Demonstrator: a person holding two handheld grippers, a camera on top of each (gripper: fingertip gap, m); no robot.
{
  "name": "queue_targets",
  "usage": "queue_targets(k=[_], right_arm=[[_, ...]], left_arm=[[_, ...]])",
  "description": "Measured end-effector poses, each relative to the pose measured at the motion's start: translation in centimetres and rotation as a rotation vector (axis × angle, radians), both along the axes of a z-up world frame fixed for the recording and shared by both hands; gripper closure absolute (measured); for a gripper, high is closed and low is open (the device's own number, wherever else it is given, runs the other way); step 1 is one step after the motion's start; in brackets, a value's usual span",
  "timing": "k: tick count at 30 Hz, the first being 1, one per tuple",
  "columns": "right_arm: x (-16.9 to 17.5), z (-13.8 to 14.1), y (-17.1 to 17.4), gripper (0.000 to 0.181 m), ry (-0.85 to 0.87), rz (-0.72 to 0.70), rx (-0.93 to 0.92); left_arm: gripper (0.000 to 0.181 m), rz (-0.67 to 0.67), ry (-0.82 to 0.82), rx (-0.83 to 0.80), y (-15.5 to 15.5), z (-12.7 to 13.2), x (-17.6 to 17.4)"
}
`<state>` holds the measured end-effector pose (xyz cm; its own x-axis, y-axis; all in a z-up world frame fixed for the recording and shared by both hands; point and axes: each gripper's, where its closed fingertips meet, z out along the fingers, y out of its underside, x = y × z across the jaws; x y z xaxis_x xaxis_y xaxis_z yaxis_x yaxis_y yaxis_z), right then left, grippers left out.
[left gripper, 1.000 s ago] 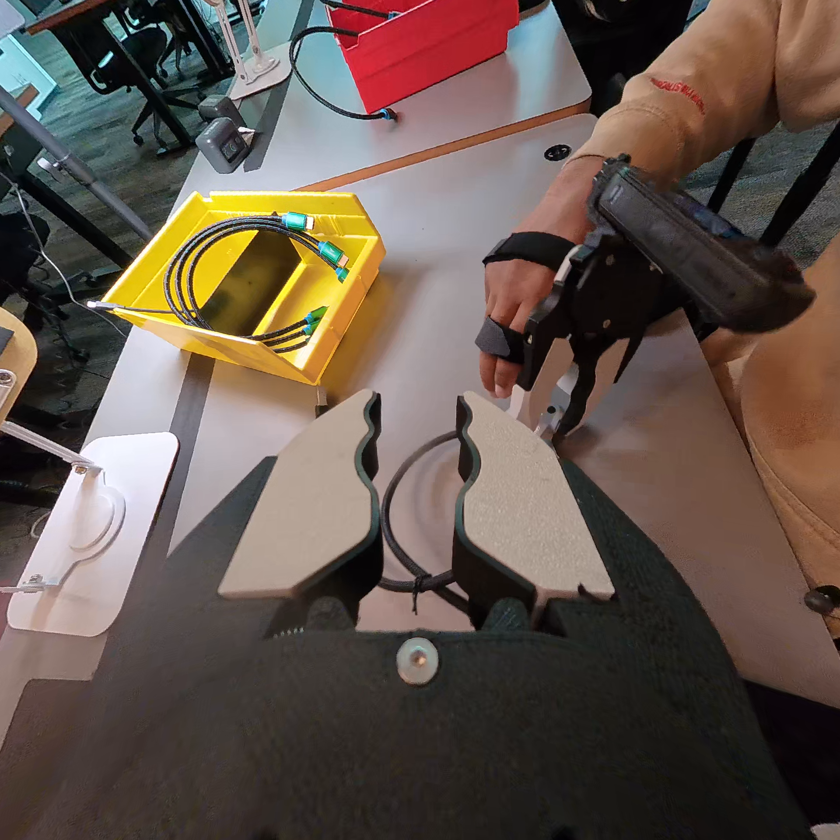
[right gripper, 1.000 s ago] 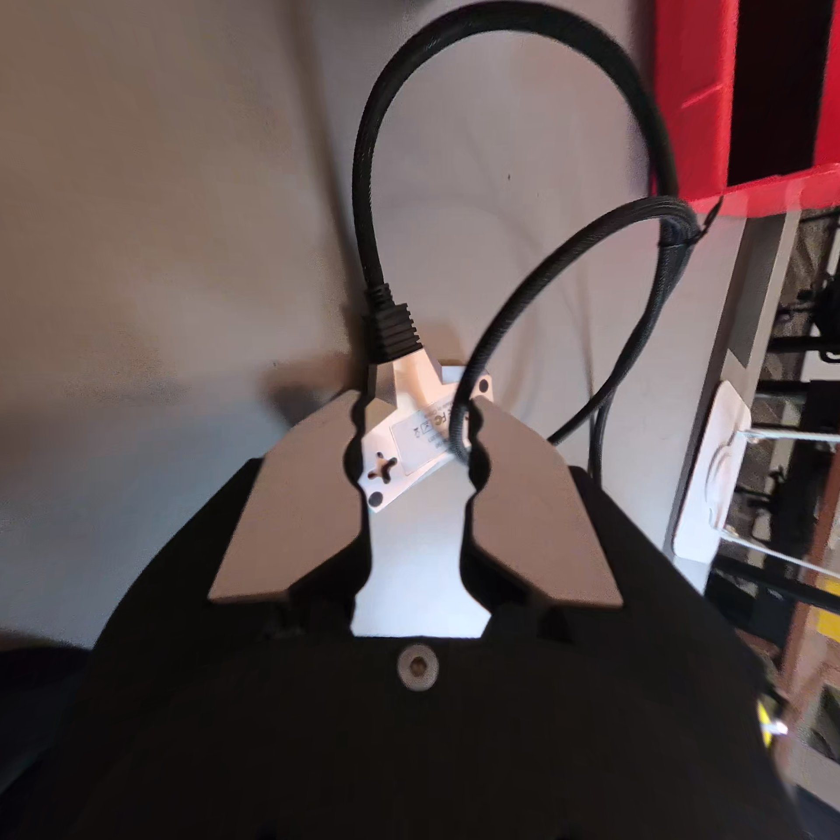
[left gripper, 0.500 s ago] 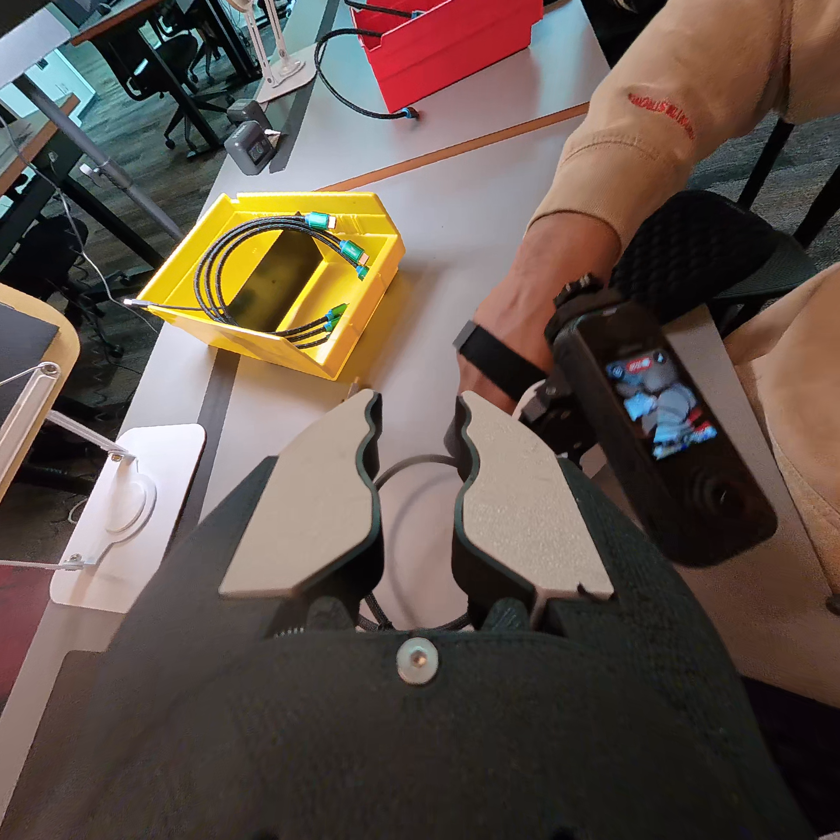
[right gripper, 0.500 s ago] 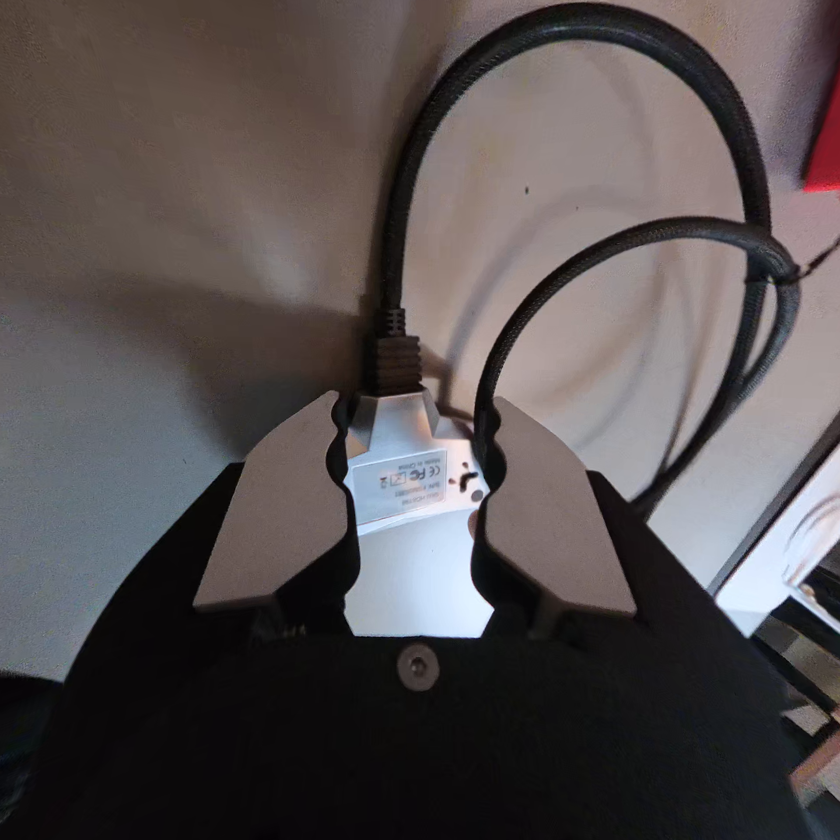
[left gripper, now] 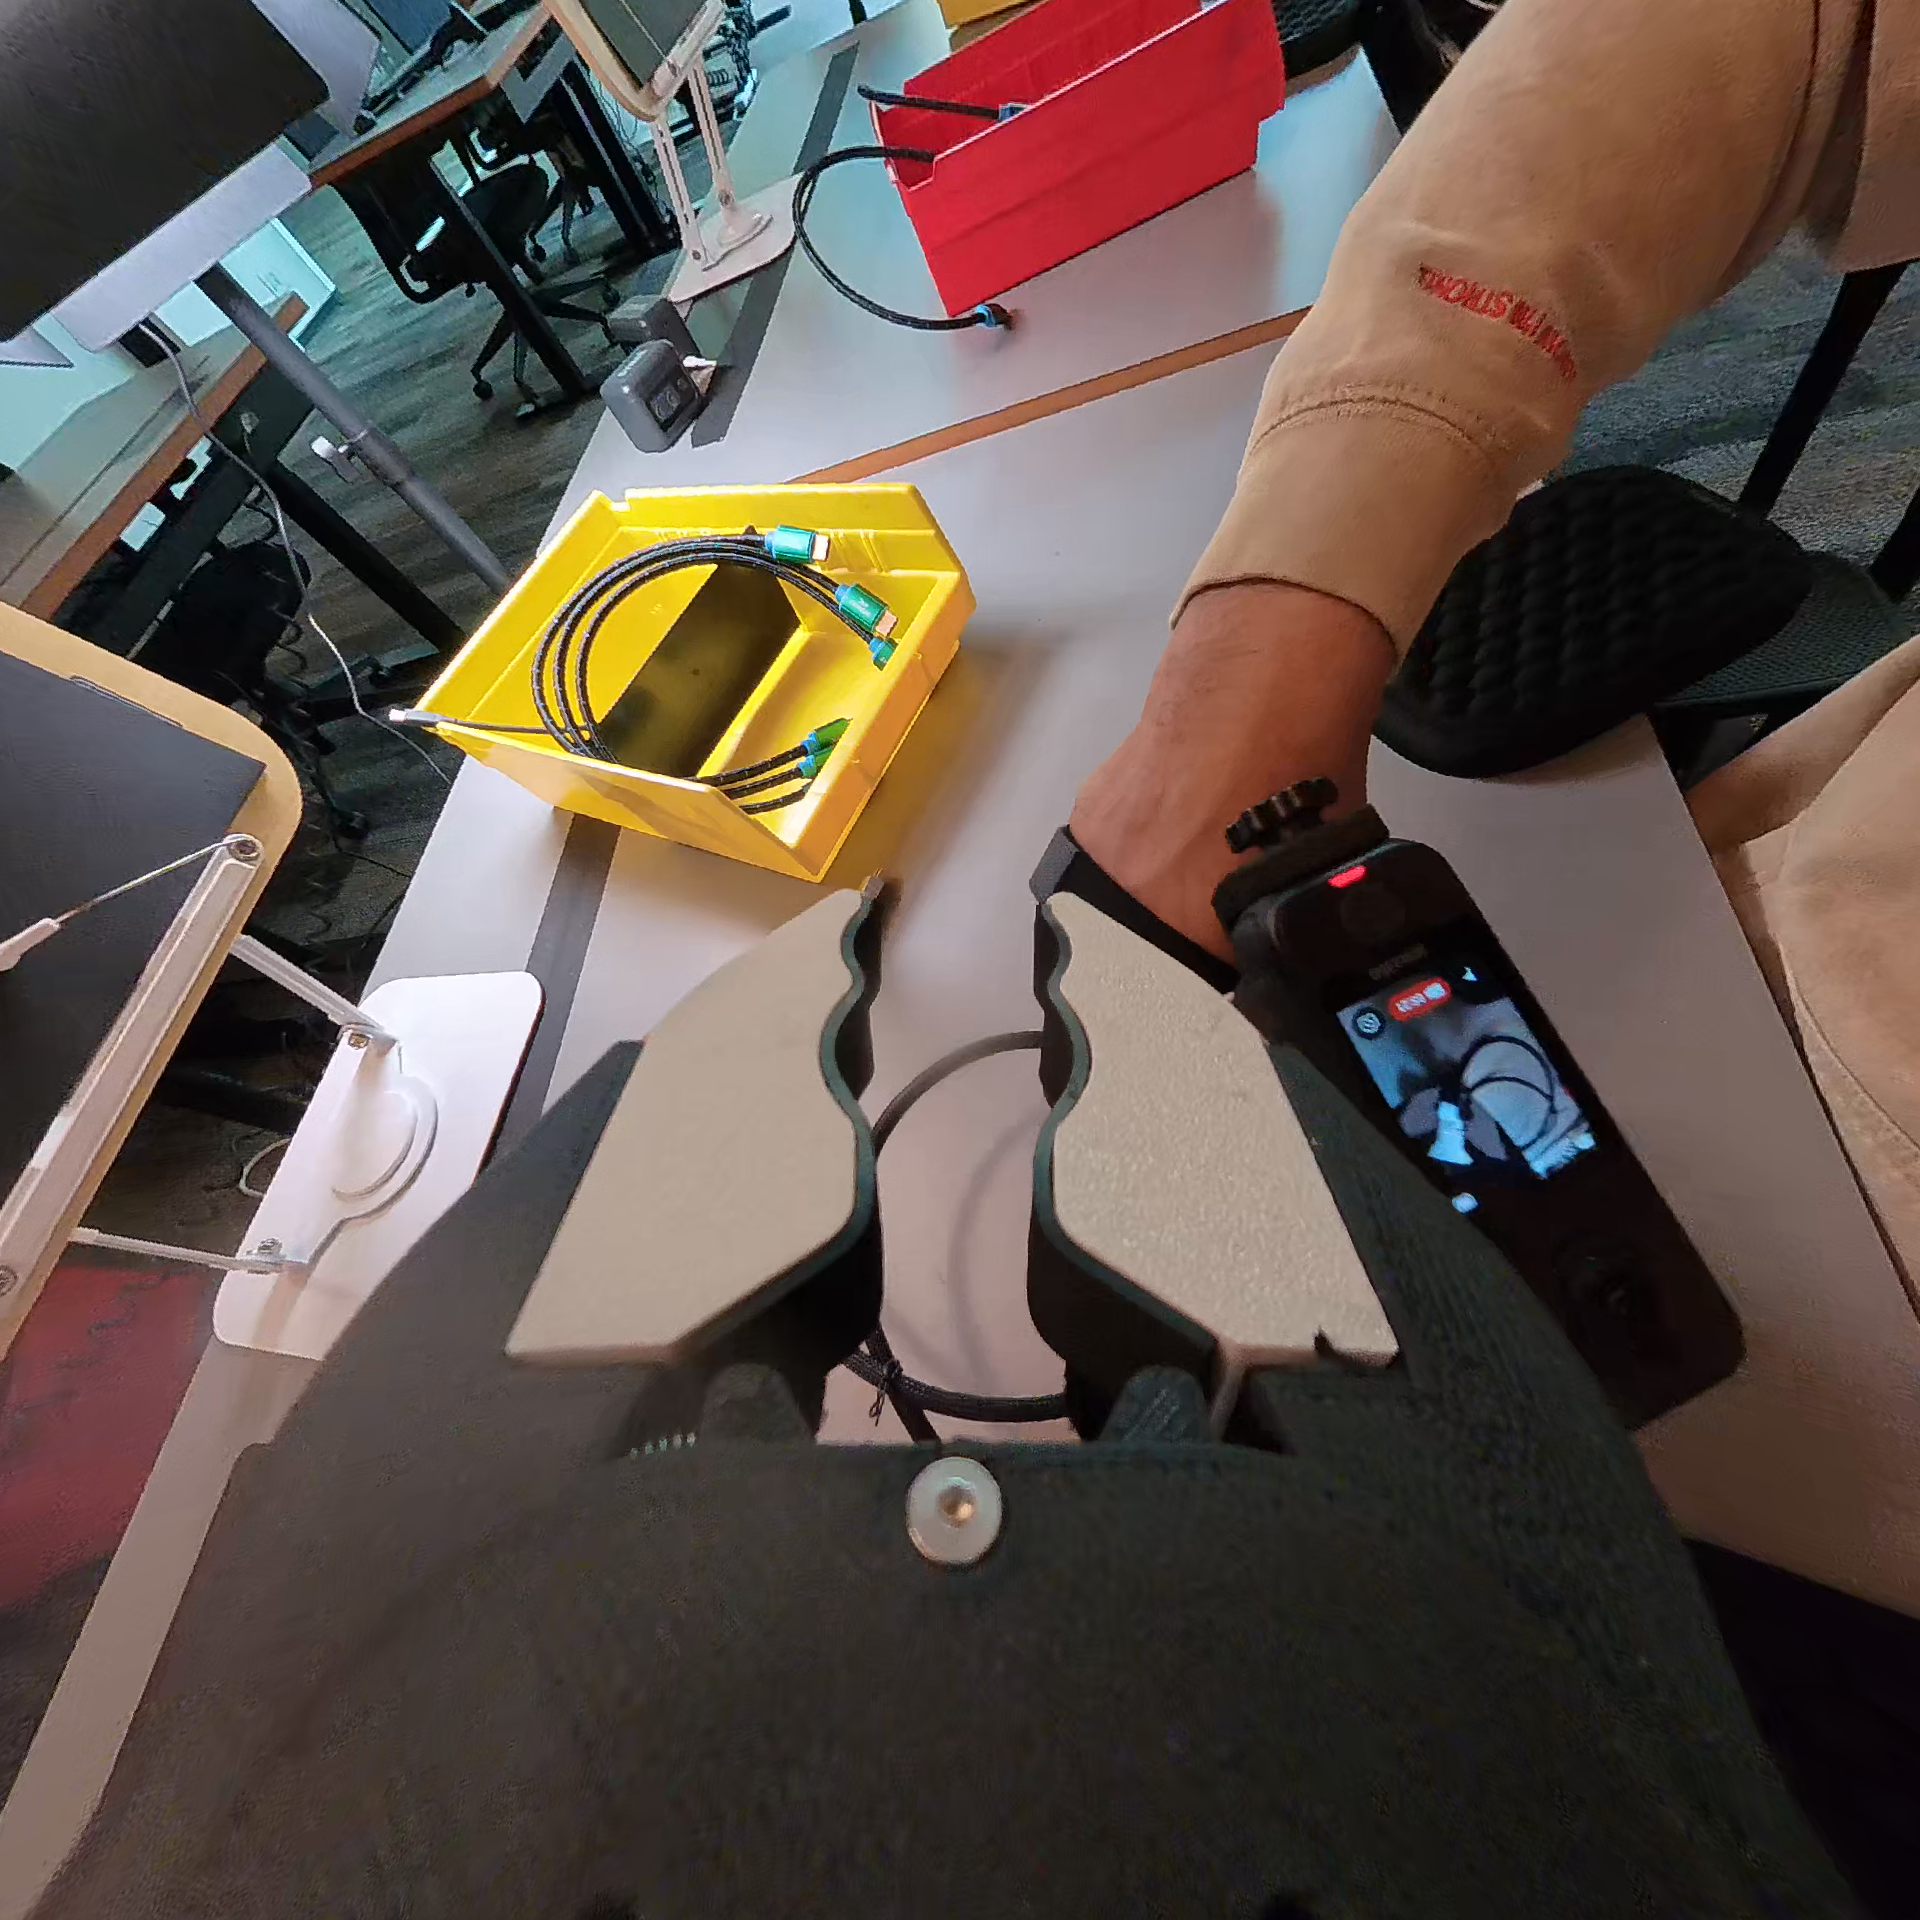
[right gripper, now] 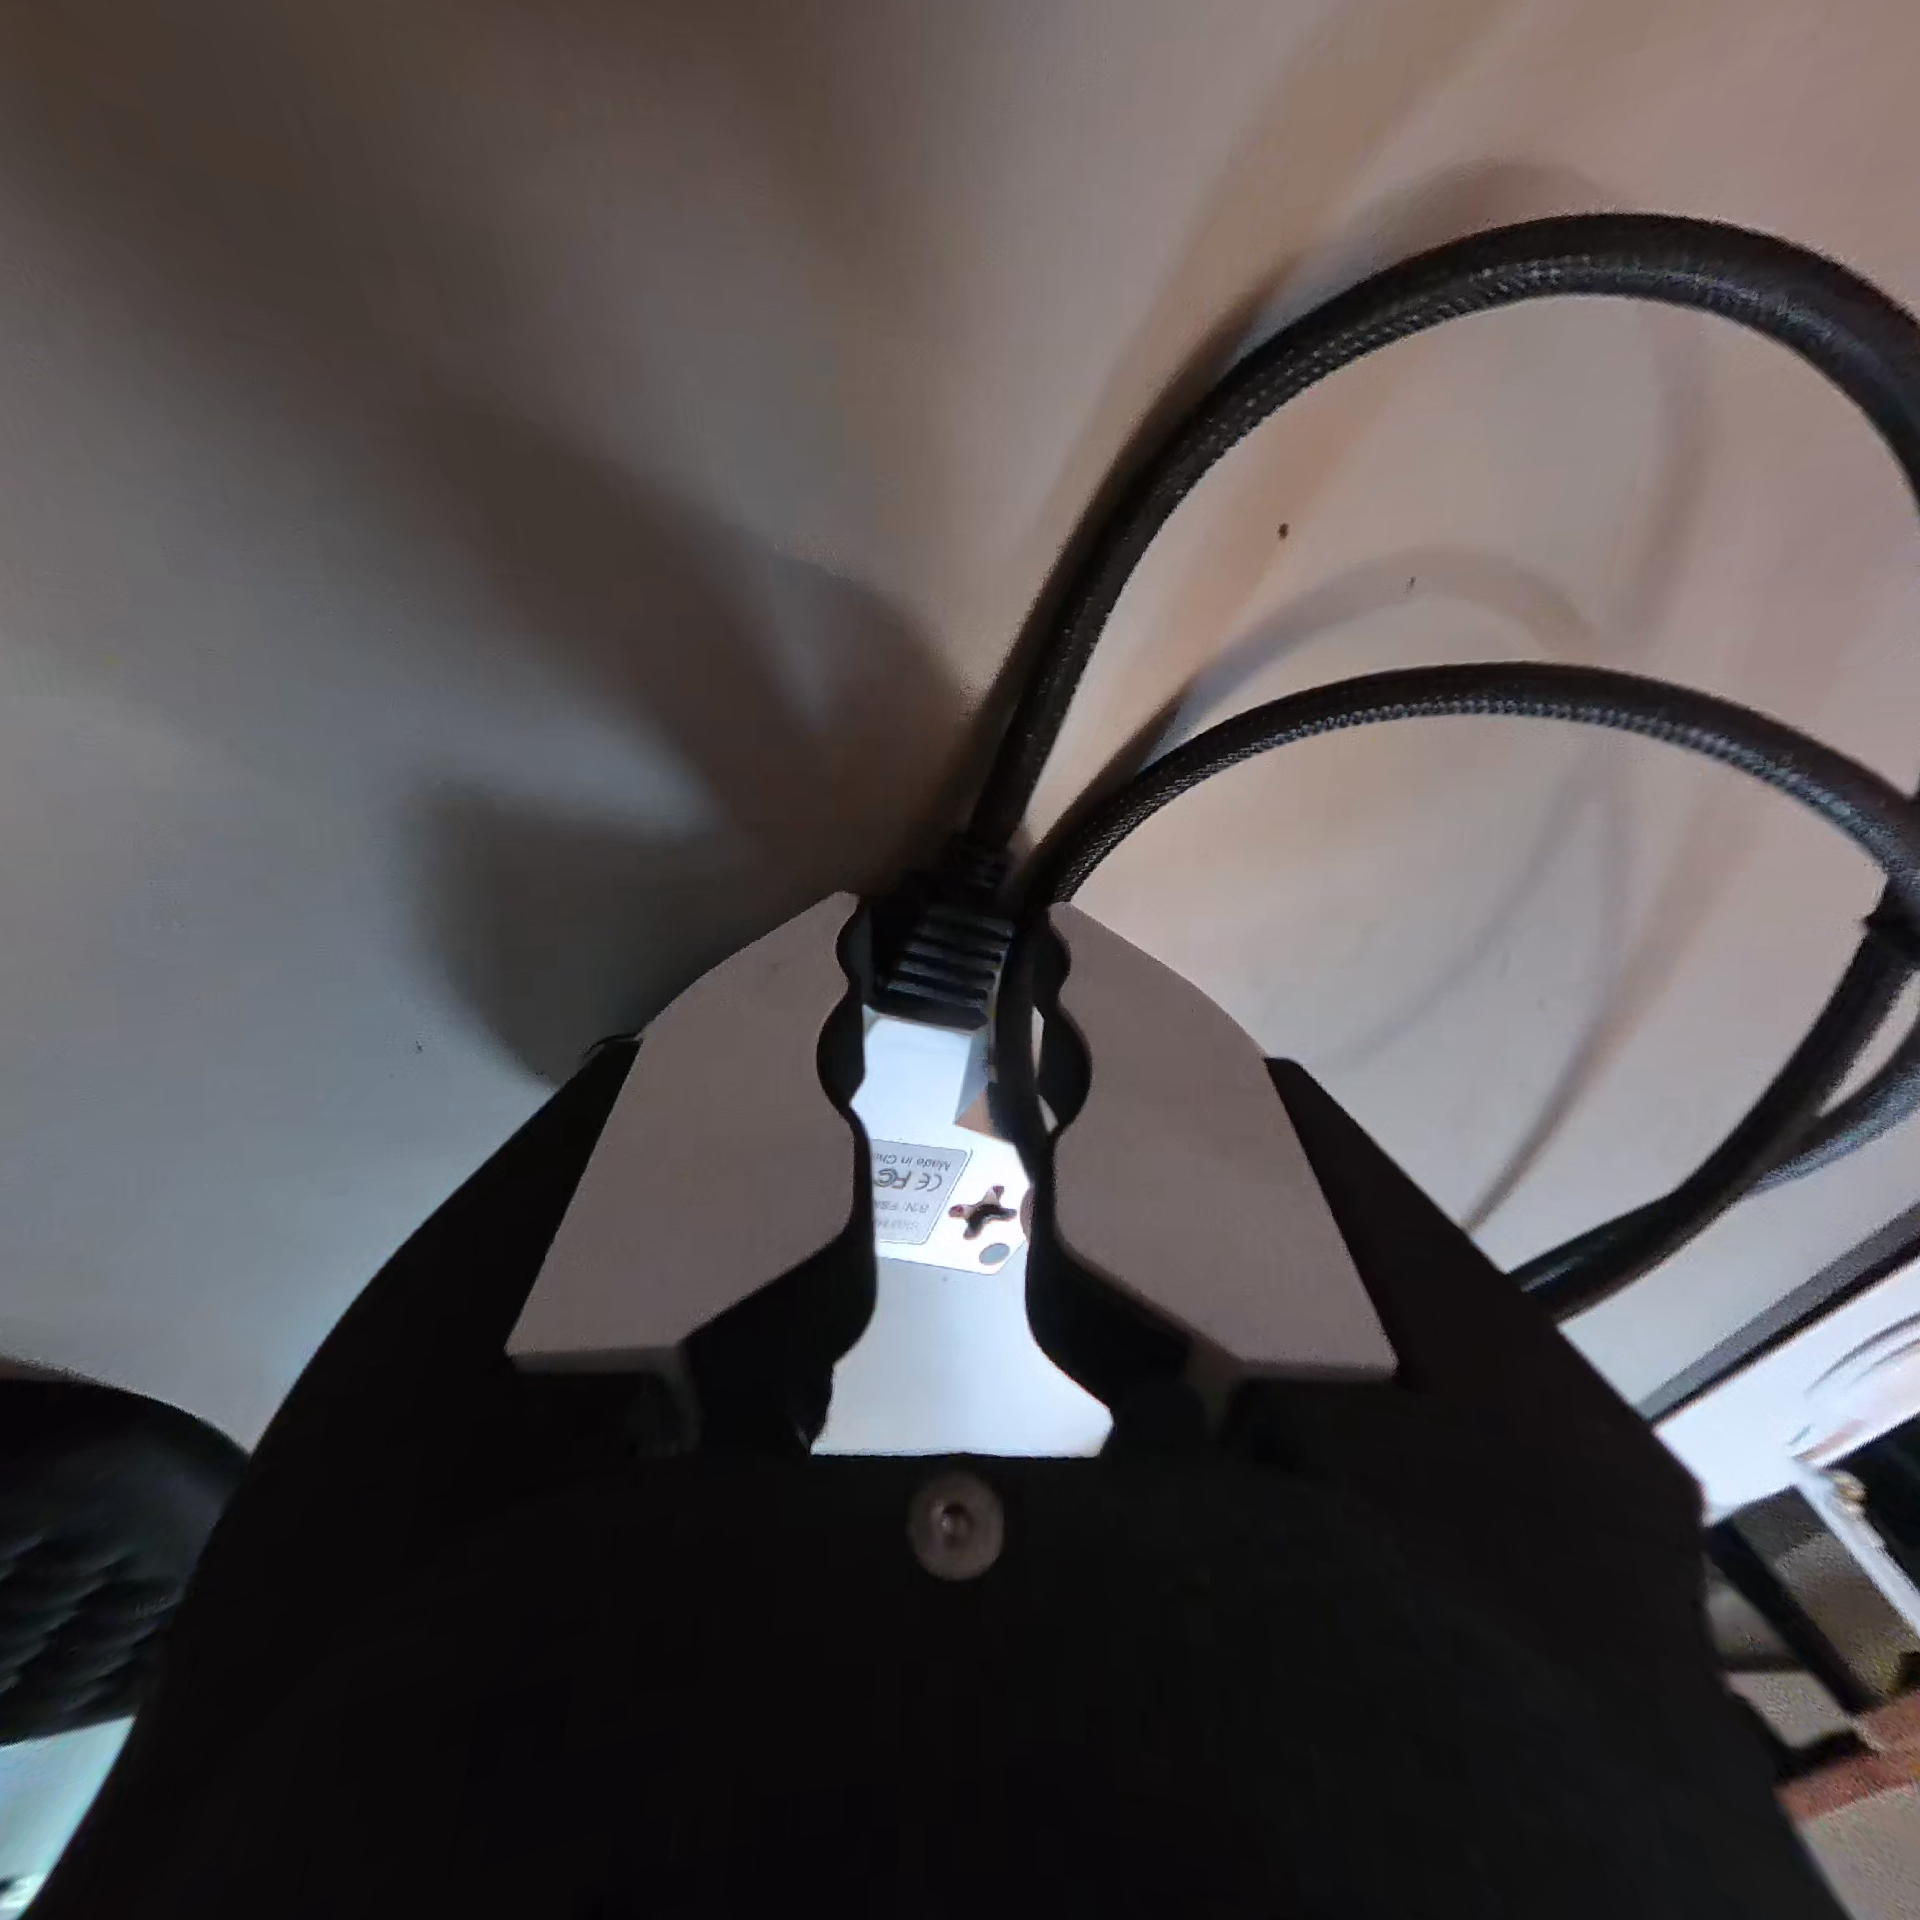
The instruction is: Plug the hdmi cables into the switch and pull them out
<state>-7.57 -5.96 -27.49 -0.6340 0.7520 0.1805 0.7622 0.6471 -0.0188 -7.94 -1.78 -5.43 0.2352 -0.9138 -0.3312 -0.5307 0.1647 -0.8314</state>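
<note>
Grey desk (right gripper: 416, 520) beneath | my right gripper (right gripper: 951, 997) seemingly clamped on silver switch (right gripper: 935, 1122), black hdmi cable (right gripper: 1351, 332) plugged ahead | left gripper (left gripper: 956, 997) parted, empty | next: grip plug, pull out.

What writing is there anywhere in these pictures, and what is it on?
I give each text's place, not its words.
White label on the silver switch: small print and marks.
Beige sleeve: red stitched lettering.
Camera screen: tiny symbols, too small to read.
</note>
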Motion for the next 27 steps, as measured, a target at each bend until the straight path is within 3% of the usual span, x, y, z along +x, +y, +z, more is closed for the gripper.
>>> queue_targets(k=[11,17,20,27], right_arm=[[-0.1,0.3,1.8,0.118,0.107,-0.204,-0.011],[0.3,-0.4,1.4,0.132,-0.002,-0.305,-0.222],[0.3,-0.4,1.5,0.148,-0.010,-0.223,-0.226],[1.3,0.5,-0.4,0.150,0.071,-0.092,-0.258]], left_arm=[[0.153,0.016,0.007,-0.009,0.5,-0.4,-0.3],[0.153,0.014,0.022,-0.016,0.6,-0.8,0.0],[0.153,0.018,0.021,-0.015,0.6,-0.8,-0.1],[0.154,0.054,-0.012,0.022,0.9,0.3,-1.3]])
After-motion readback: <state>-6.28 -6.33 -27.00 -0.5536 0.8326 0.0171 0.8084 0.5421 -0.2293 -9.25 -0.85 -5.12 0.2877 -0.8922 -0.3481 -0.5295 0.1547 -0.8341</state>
